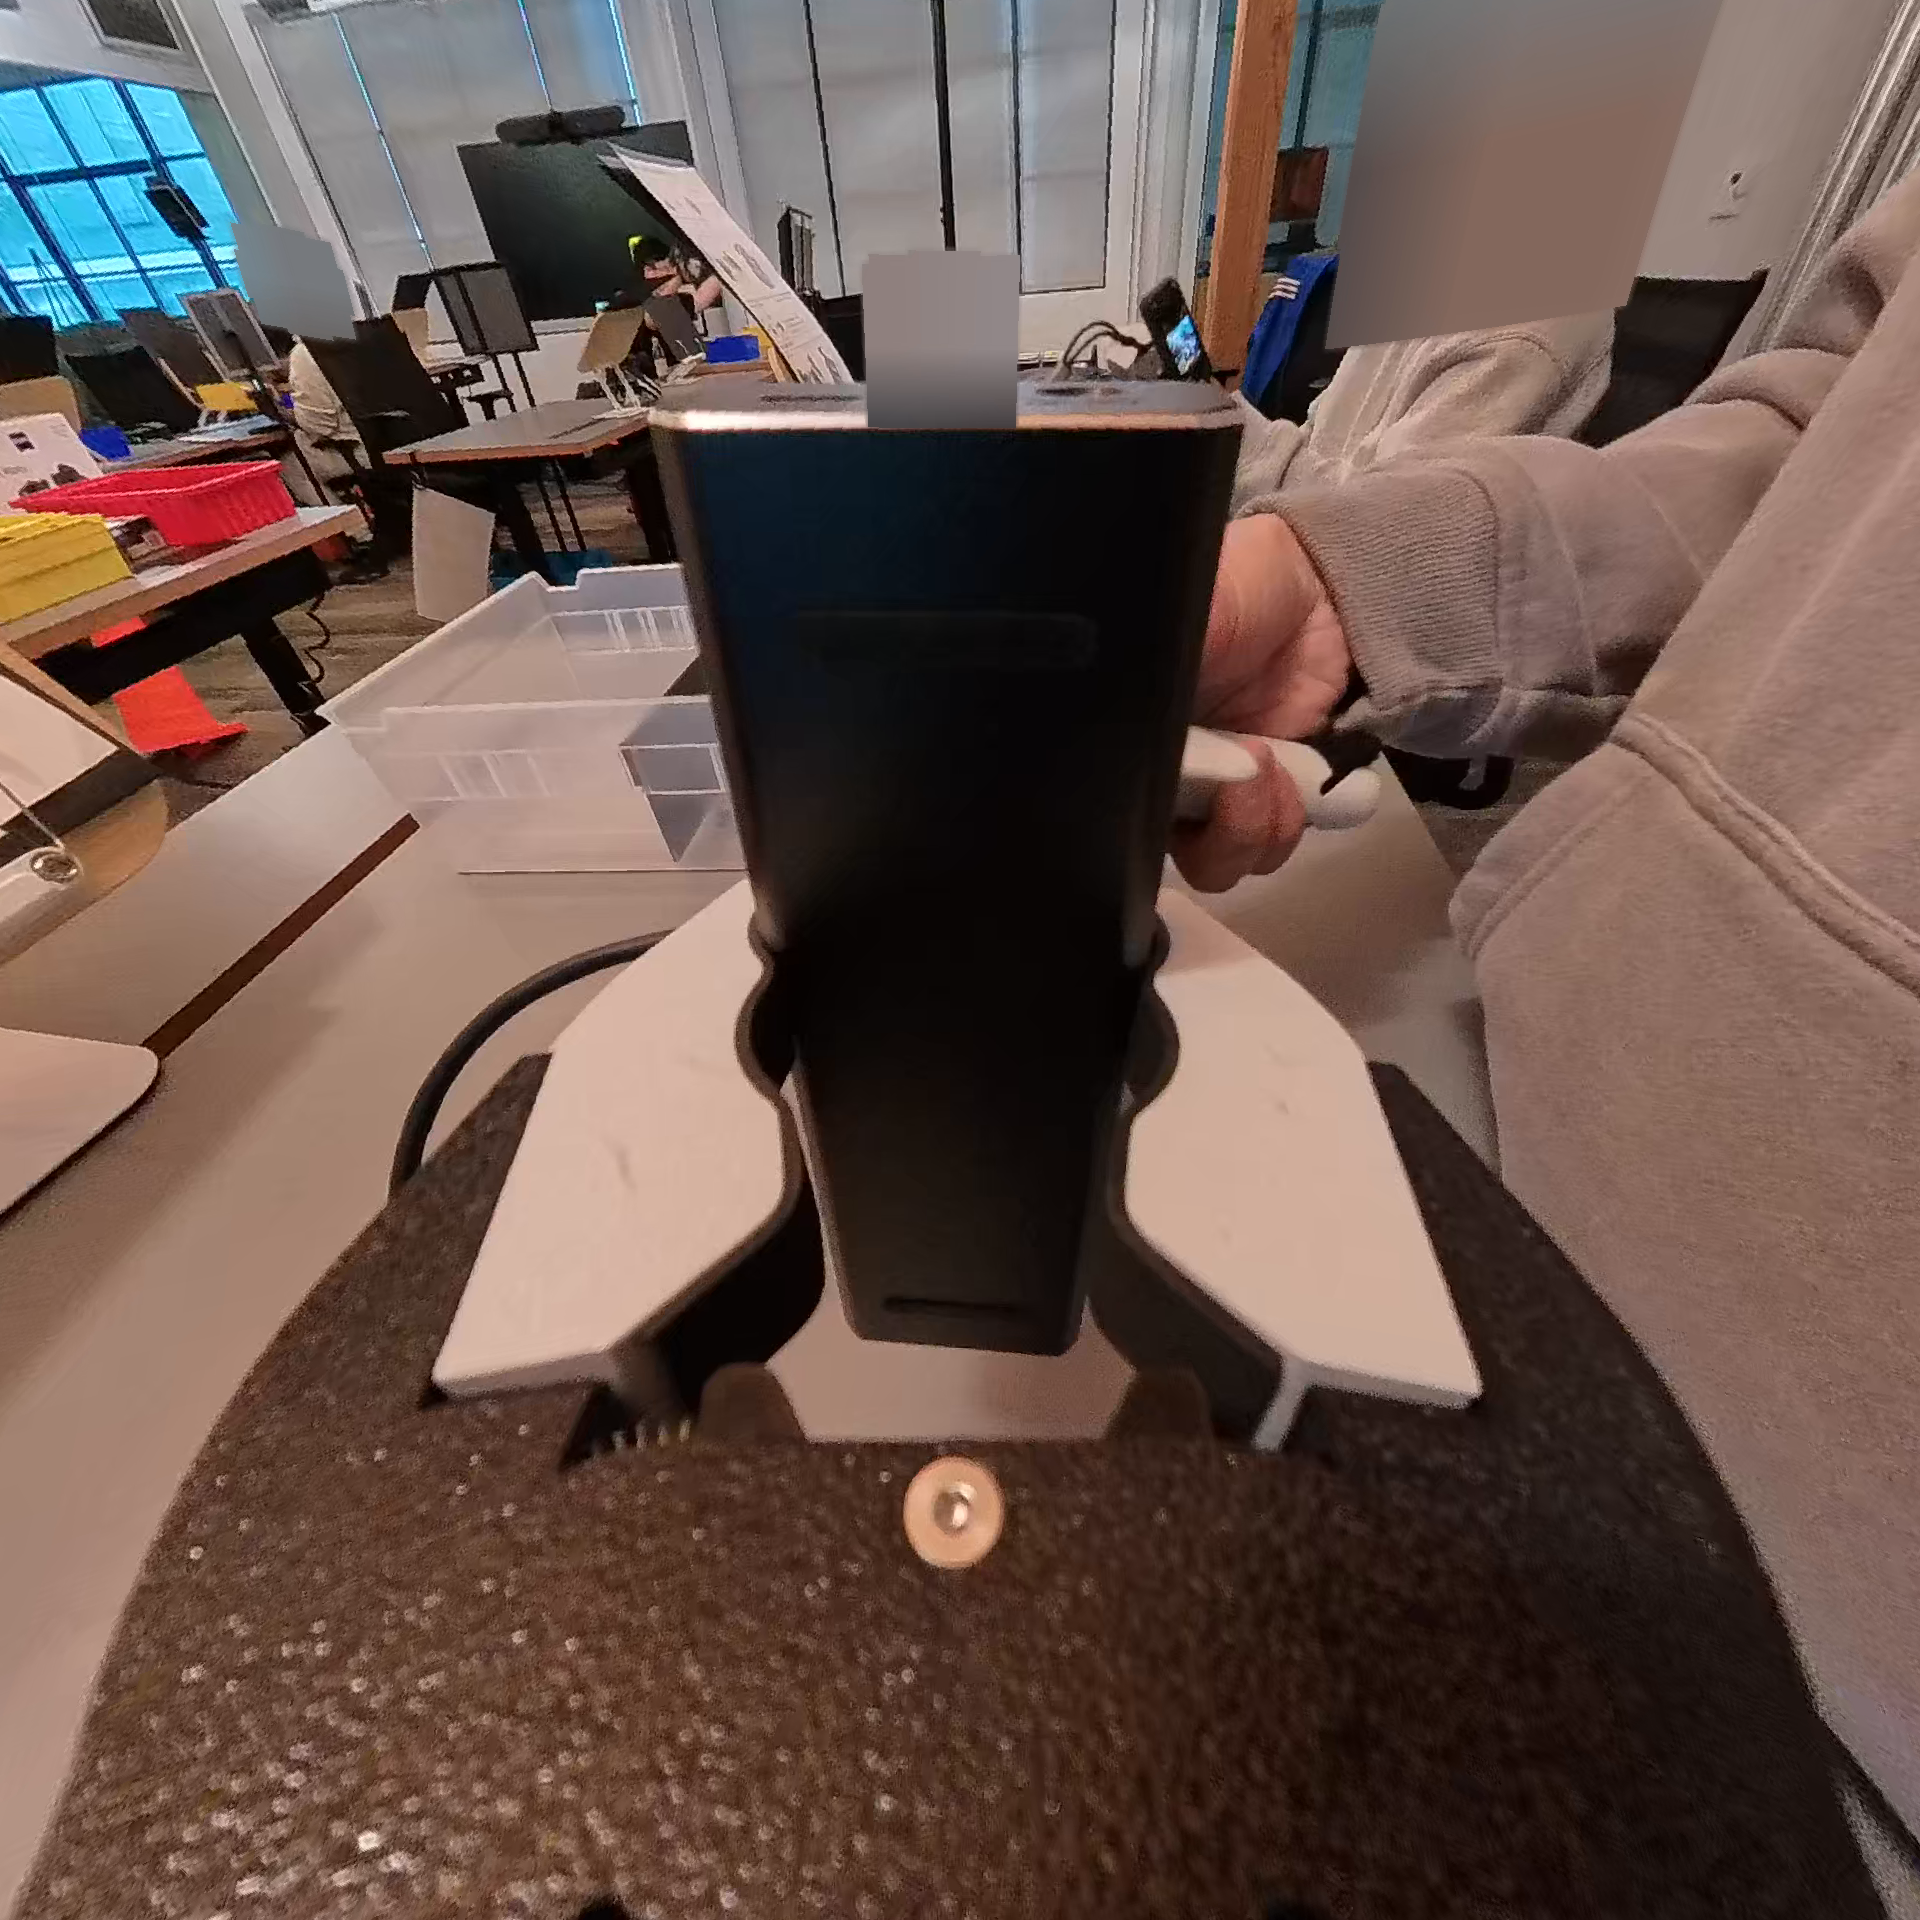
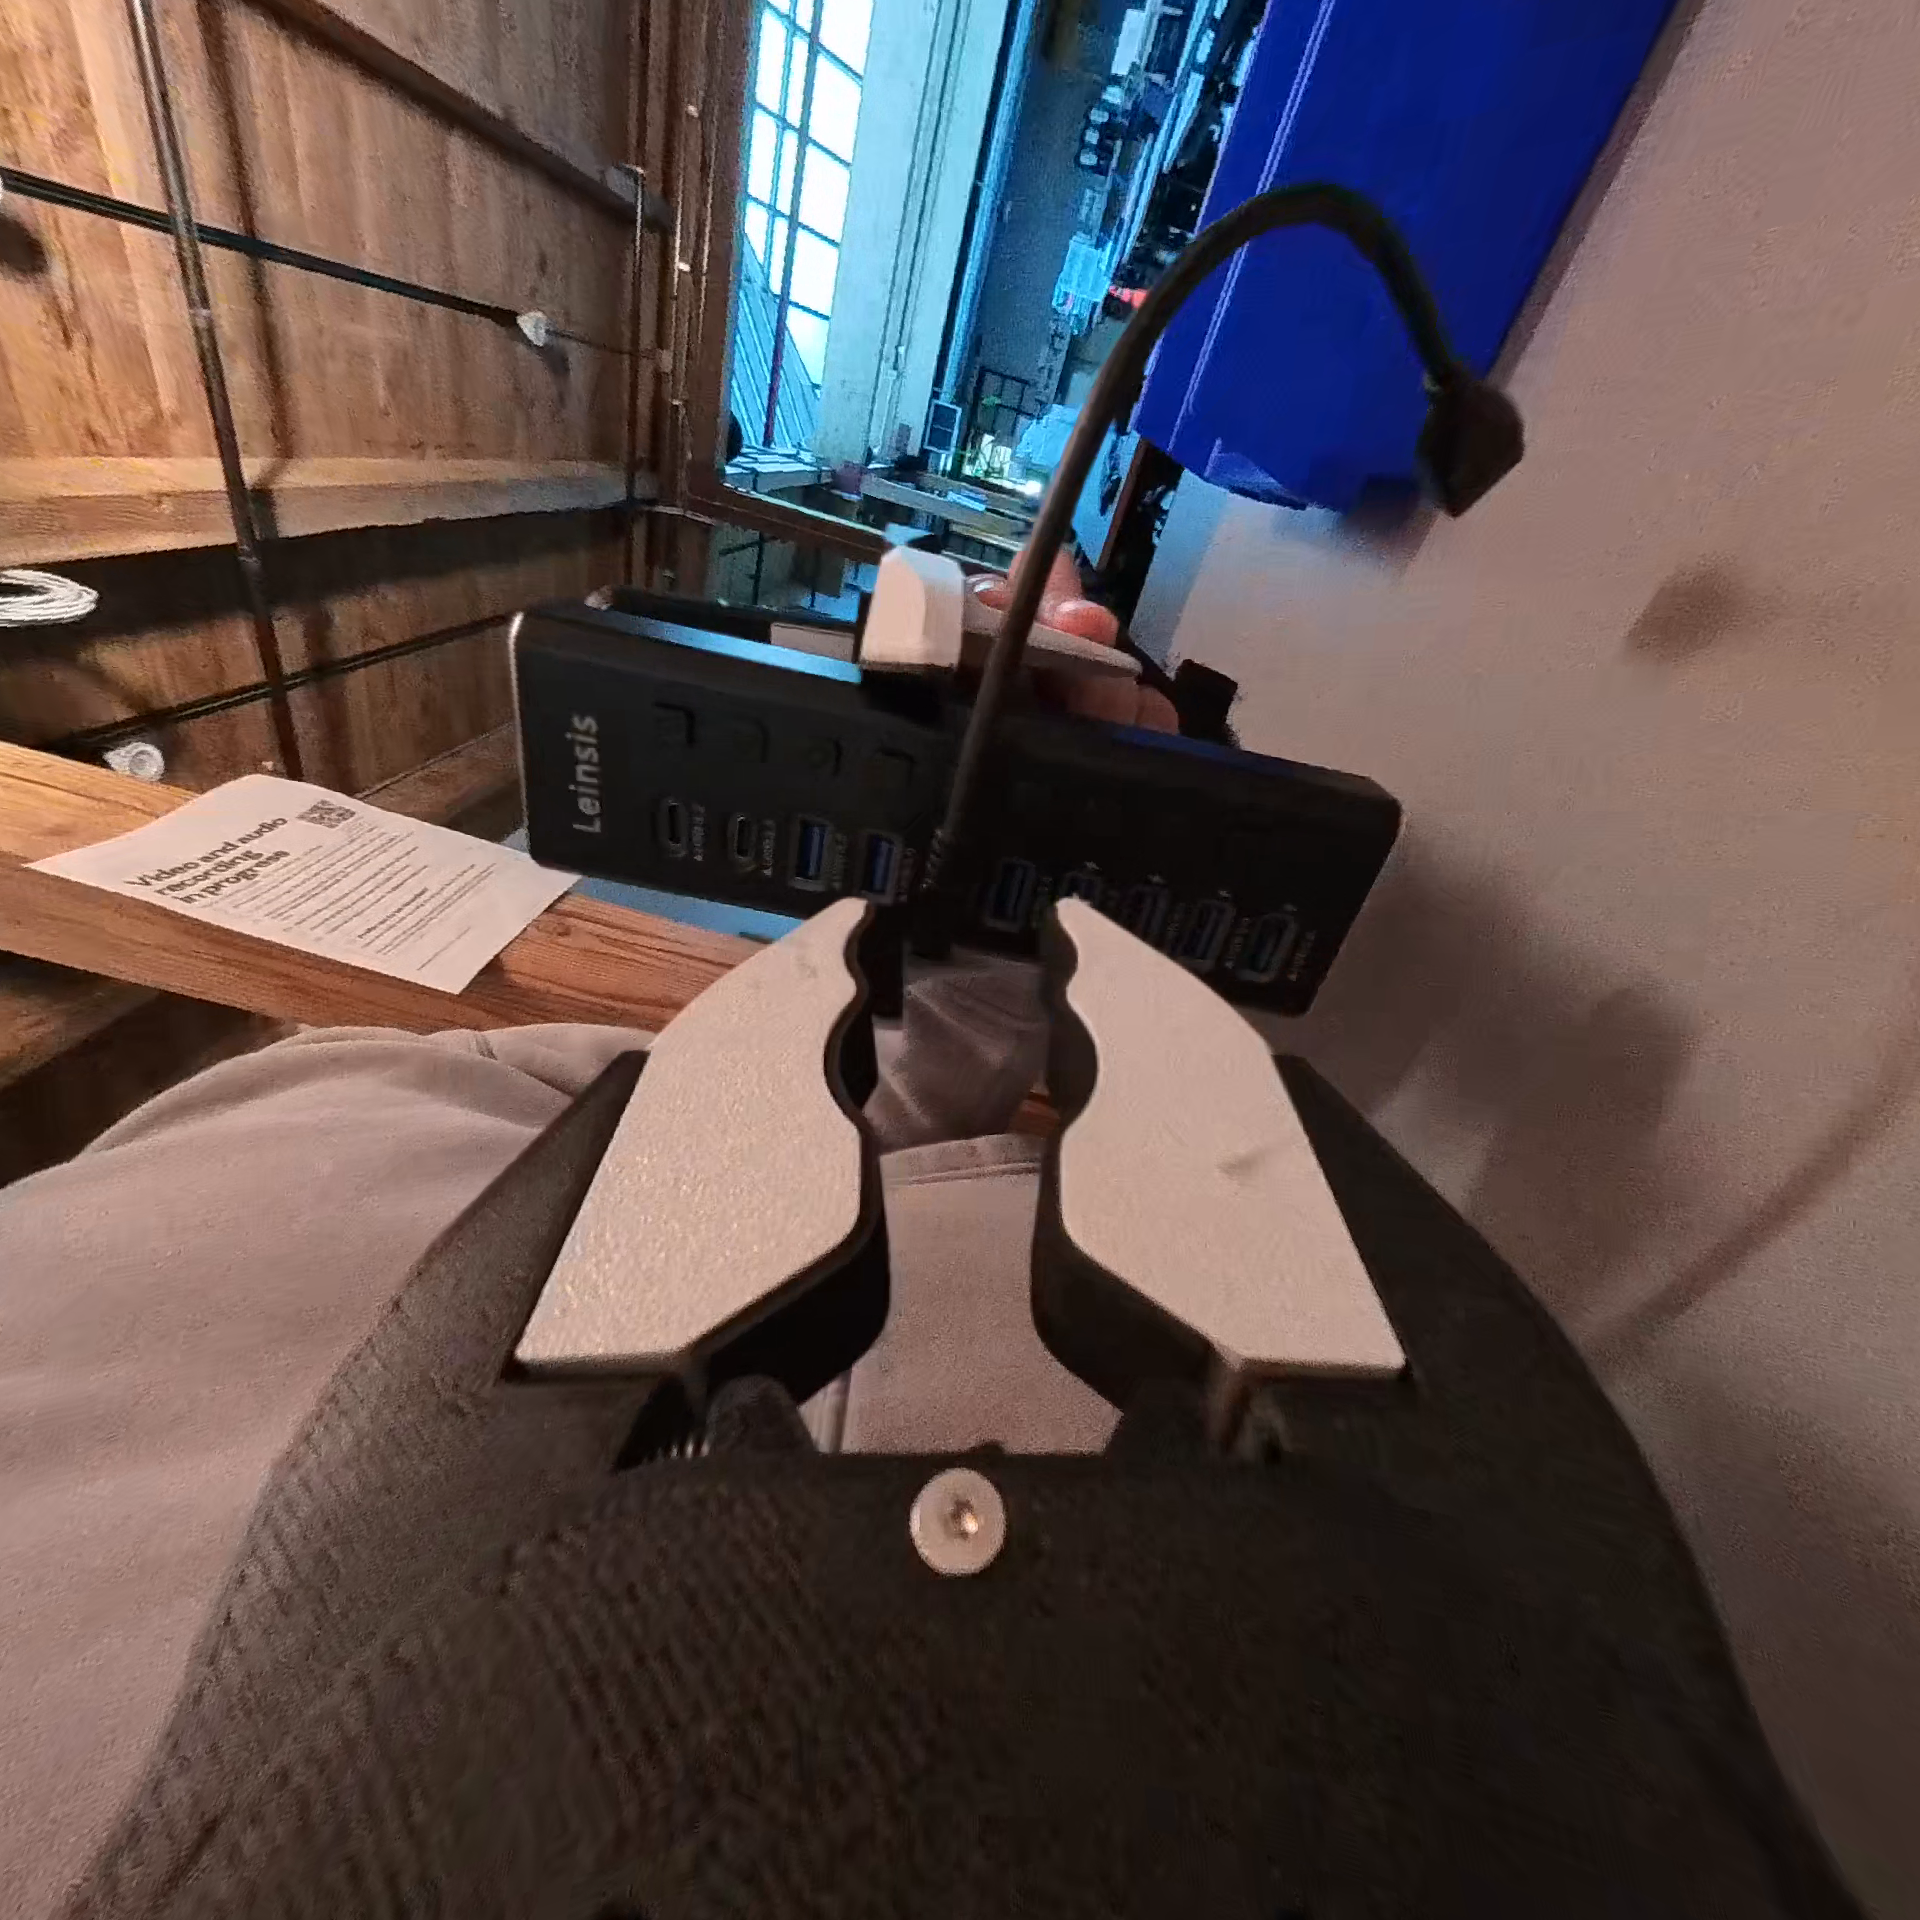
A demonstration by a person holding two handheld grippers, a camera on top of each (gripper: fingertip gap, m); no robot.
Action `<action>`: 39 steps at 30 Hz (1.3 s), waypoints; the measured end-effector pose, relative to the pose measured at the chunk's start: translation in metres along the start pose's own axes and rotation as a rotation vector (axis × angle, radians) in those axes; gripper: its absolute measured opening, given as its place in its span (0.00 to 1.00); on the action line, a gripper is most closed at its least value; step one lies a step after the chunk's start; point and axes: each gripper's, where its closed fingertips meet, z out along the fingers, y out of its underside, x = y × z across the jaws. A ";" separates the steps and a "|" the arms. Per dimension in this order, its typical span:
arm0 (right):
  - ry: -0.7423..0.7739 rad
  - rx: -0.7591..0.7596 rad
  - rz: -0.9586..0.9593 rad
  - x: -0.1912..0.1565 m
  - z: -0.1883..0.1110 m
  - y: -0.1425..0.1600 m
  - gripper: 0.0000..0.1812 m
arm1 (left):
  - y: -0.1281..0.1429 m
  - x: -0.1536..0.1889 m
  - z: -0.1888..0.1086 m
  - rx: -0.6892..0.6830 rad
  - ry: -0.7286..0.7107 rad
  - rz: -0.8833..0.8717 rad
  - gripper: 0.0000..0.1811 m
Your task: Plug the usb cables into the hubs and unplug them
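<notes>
My left gripper (image 1: 956,966) is shut on a black USB hub (image 1: 945,779) and holds it upright above the table; its fingers (image 1: 665,1143) clamp the hub's lower sides. In the right wrist view the hub (image 2: 727,790) shows its row of ports, with a left finger (image 2: 914,613) and a hand behind it. A black USB plug (image 2: 928,914) sits at a middle port, and its cable (image 2: 1091,416) arcs up to a loose end (image 2: 1470,436). My right gripper (image 2: 956,925) is open, its fingers on either side of the plug, with a gap on the right.
A clear plastic bin (image 1: 540,707) stands on the pale table (image 1: 260,1143) behind the hub. A blue bin (image 2: 1403,208) stands by the cable's loose end. A person's grey sleeve (image 1: 1714,1039) fills the right. A black cable (image 1: 468,1039) loops by my left gripper.
</notes>
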 end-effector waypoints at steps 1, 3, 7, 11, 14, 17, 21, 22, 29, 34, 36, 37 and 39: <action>-0.016 -0.008 0.008 -0.003 0.001 0.001 0.16 | 0.000 0.000 0.000 -0.002 -0.004 0.003 0.34; 0.002 -0.023 -0.003 -0.002 0.005 0.003 0.12 | 0.001 0.001 0.001 -0.006 -0.002 0.012 0.34; 0.016 -0.026 -0.015 0.000 0.012 0.003 0.05 | 0.004 0.001 0.004 -0.034 -0.016 0.042 0.34; 0.039 -0.040 -0.027 0.003 0.009 0.004 0.05 | 0.012 0.000 0.003 -0.095 -0.028 0.088 0.34; 0.067 -0.084 -0.048 0.005 0.004 0.006 0.05 | 0.014 0.002 0.008 -0.135 -0.039 0.123 0.33; 0.081 -0.114 -0.057 0.002 -0.002 0.006 0.05 | 0.012 0.002 0.013 -0.144 -0.056 0.128 0.33; 0.138 -0.162 -0.130 -0.003 -0.009 0.007 0.05 | 0.007 0.004 0.019 -0.169 -0.062 0.159 0.33; 0.144 -0.173 -0.148 -0.006 -0.011 0.008 0.05 | 0.005 0.005 0.020 -0.171 -0.054 0.165 0.33; 0.181 -0.213 -0.209 -0.019 -0.020 0.004 0.05 | -0.005 0.004 0.026 -0.192 -0.068 0.201 0.34; 0.280 0.130 -0.211 -0.025 -0.136 -0.076 0.05 | 0.017 -0.043 -0.052 -0.281 -0.225 0.085 0.33; 0.333 0.152 -0.308 -0.038 -0.147 -0.090 0.05 | 0.004 -0.051 -0.056 -0.231 -0.228 0.057 0.33; 0.333 0.105 -0.363 -0.047 -0.149 -0.089 0.05 | -0.003 -0.054 -0.056 -0.203 -0.235 0.047 0.33; 0.313 0.148 -0.444 -0.068 -0.165 -0.098 0.05 | -0.015 -0.053 -0.053 -0.129 -0.242 0.030 0.33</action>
